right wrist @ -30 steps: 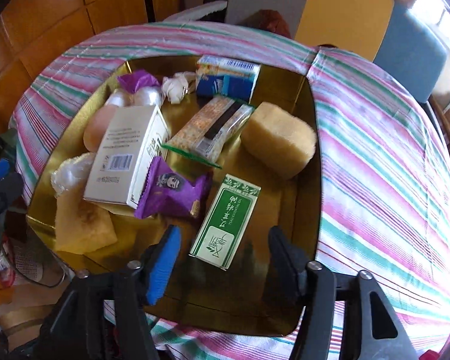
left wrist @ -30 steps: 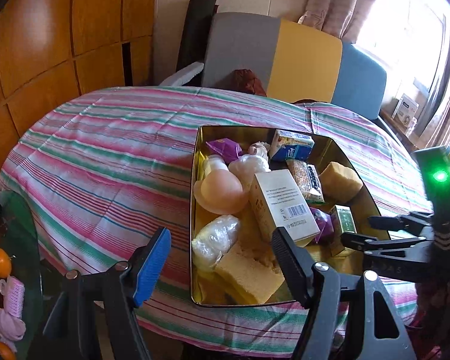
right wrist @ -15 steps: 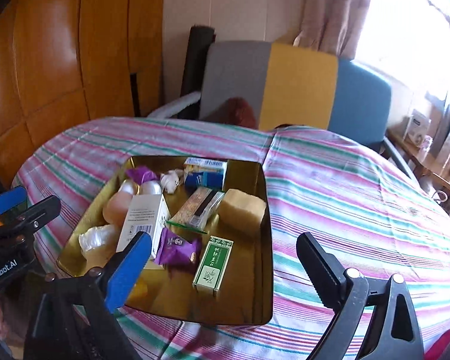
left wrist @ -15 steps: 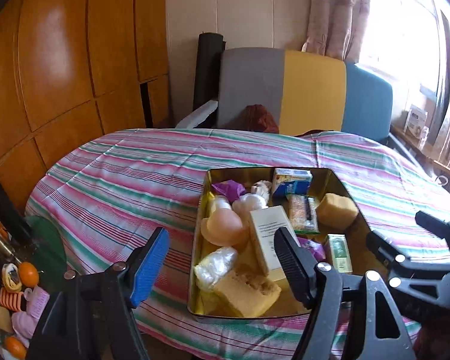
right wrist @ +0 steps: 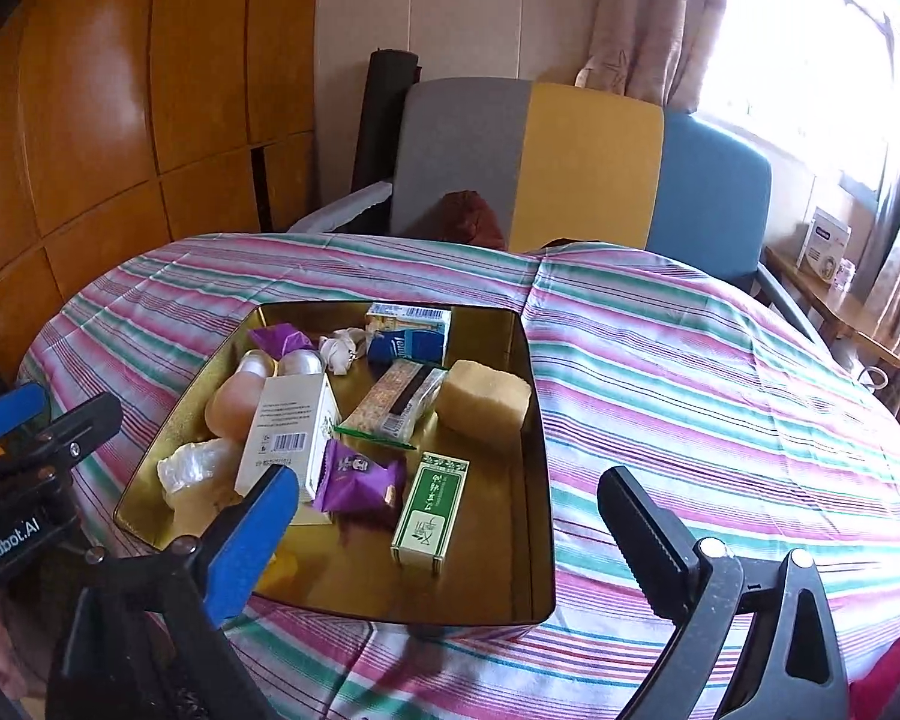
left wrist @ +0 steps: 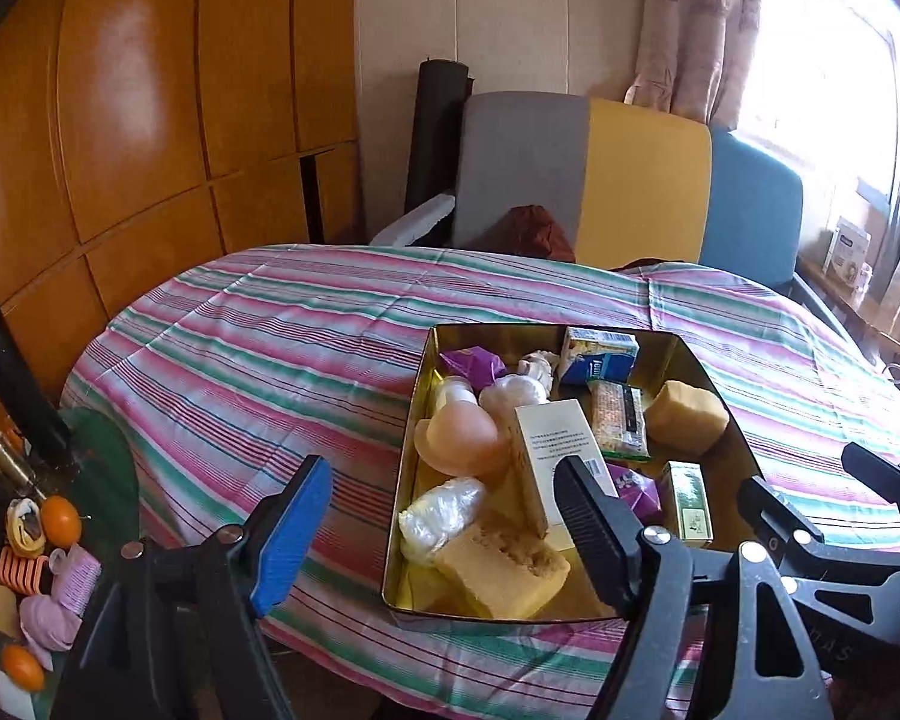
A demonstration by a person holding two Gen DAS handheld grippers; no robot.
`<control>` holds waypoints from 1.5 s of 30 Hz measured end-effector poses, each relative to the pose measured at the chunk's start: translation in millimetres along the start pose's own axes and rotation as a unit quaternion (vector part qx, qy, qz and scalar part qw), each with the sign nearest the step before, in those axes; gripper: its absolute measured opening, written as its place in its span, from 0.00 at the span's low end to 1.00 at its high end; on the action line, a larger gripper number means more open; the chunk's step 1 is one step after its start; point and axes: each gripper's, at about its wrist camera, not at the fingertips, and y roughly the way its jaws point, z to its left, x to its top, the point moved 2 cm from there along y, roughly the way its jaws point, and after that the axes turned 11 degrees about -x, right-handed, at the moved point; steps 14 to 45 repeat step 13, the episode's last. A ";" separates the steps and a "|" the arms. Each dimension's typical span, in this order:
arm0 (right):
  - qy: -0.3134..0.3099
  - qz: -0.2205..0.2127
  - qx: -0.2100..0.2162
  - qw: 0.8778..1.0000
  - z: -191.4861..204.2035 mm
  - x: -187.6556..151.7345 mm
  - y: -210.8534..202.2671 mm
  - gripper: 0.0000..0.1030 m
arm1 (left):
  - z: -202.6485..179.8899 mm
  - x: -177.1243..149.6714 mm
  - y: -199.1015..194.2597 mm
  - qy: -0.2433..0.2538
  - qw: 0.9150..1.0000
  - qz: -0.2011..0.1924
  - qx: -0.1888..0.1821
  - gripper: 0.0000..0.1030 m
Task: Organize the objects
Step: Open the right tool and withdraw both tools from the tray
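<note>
Both held back from the gold tray [right wrist: 534,420] on the striped tablecloth [right wrist: 690,372], left gripper [left wrist: 444,528] and right gripper [right wrist: 450,528] spread wide and empty, green box [right wrist: 431,507] lying inside near the tray's front wall.

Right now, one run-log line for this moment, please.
left gripper: open, empty | right gripper: open, empty | tray: filled, on striped table

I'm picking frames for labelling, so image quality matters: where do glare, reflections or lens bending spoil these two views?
Left wrist view: the window at upper right is blown out white, and the wood wall panels bow from the fisheye. Right wrist view: the same window is overexposed, and the gold tin mirrors its contents on its shiny walls. The items in the tin stay sharp in both.
</note>
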 end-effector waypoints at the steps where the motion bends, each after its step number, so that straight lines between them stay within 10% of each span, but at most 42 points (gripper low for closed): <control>1: -0.001 0.001 0.000 1.000 0.9 -0.1 0.1 0.98 | 0.7 -0.1 -0.1 -0.001 1.000 -0.002 -0.003 0.75; 45: -0.014 0.009 0.003 1.000 12.7 0.3 3.8 0.98 | 6.5 3.7 -3.6 -0.001 1.000 -0.019 0.005 0.64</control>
